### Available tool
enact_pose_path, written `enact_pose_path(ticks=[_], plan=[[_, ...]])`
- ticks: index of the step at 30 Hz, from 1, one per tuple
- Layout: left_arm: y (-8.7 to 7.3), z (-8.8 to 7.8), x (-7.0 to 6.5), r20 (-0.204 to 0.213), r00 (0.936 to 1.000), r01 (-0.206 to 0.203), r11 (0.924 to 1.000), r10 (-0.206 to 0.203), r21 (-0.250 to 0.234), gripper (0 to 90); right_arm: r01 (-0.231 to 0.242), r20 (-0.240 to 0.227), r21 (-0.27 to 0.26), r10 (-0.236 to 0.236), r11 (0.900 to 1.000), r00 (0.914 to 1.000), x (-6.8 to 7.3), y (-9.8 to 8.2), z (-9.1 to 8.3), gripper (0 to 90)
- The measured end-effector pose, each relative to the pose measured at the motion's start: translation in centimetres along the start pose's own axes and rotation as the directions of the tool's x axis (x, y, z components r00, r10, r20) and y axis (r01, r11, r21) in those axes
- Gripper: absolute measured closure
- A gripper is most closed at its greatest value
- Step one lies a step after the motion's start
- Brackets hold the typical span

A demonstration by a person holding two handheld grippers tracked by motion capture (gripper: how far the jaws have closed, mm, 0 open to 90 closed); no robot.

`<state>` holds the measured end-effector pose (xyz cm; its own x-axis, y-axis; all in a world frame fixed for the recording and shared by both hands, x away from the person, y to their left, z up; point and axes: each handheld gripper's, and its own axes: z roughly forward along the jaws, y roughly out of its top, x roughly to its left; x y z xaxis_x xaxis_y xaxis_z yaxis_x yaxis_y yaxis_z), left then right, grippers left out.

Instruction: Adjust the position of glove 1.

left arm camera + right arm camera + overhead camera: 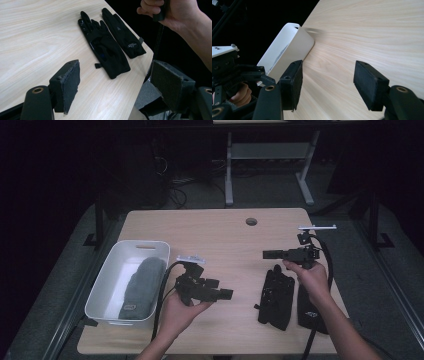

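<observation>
We see two black gloves (276, 296) lying flat at lower right of the tabletop (220, 235), our left gripper (226, 294) at centre with fingers wide open and empty, our right gripper (267, 254) above the gloves, fingers parted, empty

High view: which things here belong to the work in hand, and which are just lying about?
In the job:
- two black fabric gloves
- left gripper, open
- right gripper, open

Lying about:
- white plastic bin
- grey fabric item inside it
- table's round hole
</observation>
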<state>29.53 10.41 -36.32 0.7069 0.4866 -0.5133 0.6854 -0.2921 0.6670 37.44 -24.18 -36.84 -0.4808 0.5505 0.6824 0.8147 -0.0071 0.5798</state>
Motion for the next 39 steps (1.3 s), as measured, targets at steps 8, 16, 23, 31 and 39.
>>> enact_pose_path(ticks=[8, 16, 23, 31, 39], plan=[[0.2, 1.9, -0.4, 0.019, 0.9998, -0.012, 0.9997, 0.011, 0.020, 23.8, -0.019, 0.018, -0.006, 0.019, 1.000, 0.9996, -1.5, -1.5, -1.8, 40.0], [0.2, 3.7, -0.7, 0.033, 0.9994, -0.016, 0.9995, 0.015, 0.029, 23.8, -0.036, 0.049, -0.011, 0.036, 0.999, 0.9981, -3.1, -3.1, -3.2, 40.2], [0.1, 5.2, -1.0, 0.032, 0.9990, -0.034, 0.9985, 0.032, 0.043, 23.8, -0.040, 0.095, -0.001, 0.040, 0.999, 0.9947, -4.0, -4.2, -4.2, 39.5], [-0.1, 6.8, -1.2, 0.040, 0.9984, -0.040, 0.9982, 0.038, 0.044, 23.7, -0.018, 0.157, 0.000, 0.017, 1.000, 0.9874, -5.1, -5.8, -5.7, 39.3], [-0.3, 7.7, -1.5, 0.046, 0.9980, -0.045, 0.9976, 0.043, 0.053, 23.6, -0.002, 0.233, 0.020, -0.003, 1.000, 0.9725, -6.2, -7.3, -7.3, 41.1]])
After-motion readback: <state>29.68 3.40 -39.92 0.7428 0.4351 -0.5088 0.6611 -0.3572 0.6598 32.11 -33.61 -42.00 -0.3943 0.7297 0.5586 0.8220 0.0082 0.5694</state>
